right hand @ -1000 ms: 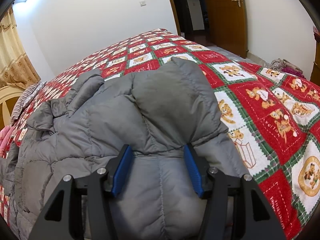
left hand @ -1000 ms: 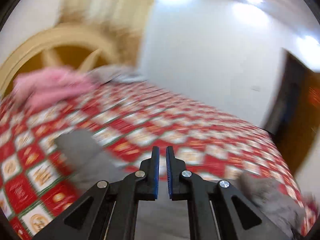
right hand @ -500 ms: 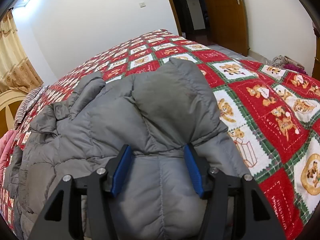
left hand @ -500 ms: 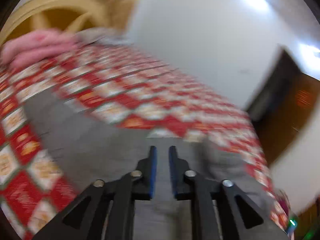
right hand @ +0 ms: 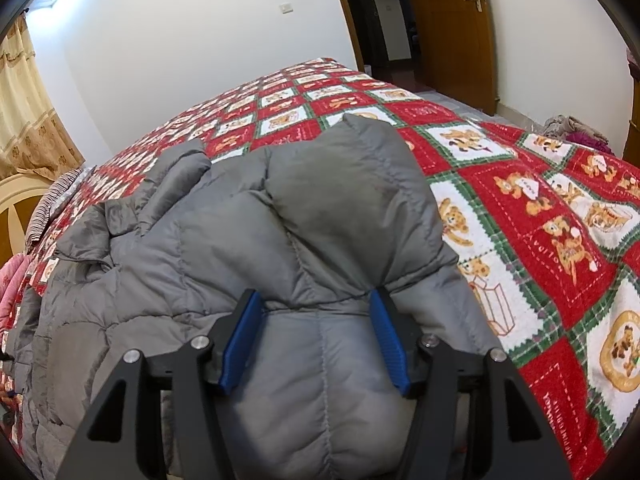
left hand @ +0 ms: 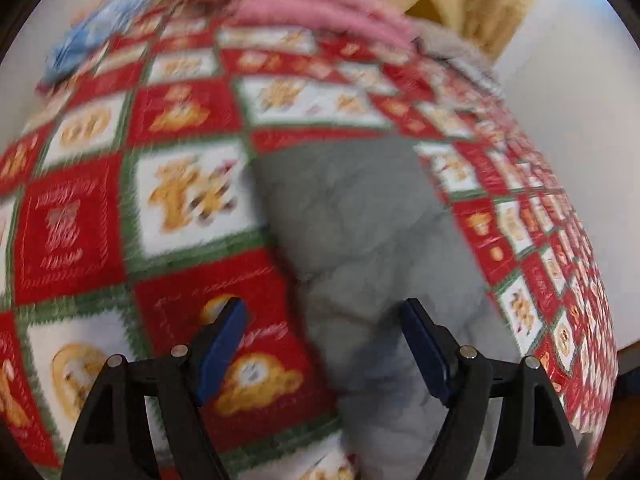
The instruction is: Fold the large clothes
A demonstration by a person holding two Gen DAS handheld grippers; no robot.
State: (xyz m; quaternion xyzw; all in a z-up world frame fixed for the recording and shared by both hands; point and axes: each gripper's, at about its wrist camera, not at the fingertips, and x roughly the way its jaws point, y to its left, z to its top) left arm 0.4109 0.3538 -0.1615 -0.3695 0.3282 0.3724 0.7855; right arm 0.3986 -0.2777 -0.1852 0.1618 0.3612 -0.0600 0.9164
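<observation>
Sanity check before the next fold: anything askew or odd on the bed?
Nothing damaged or spilled. The grey quilted puffer jacket lies rumpled on the red and white teddy-bear patchwork bedspread, its left side bunched in folds and hanging over the edge. A pink garment sits near the headboard, too blurred to judge.

A bedroom in a home: a wide bed [right hand: 520, 216] fills the room, spread with a red, white and green patchwork quilt [right hand: 560, 200] printed with teddy bears. A cream curved headboard [right hand: 16, 200] stands at one end, beige patterned curtains [right hand: 20, 112] hang beside it, and a brown wooden door [right hand: 452, 32] with a lever handle opens off plain white walls [right hand: 180, 48]. Clothes lie about, a grey padded jacket [right hand: 300, 208] on the quilt and pink garments [left hand: 312, 4] near the headboard
</observation>
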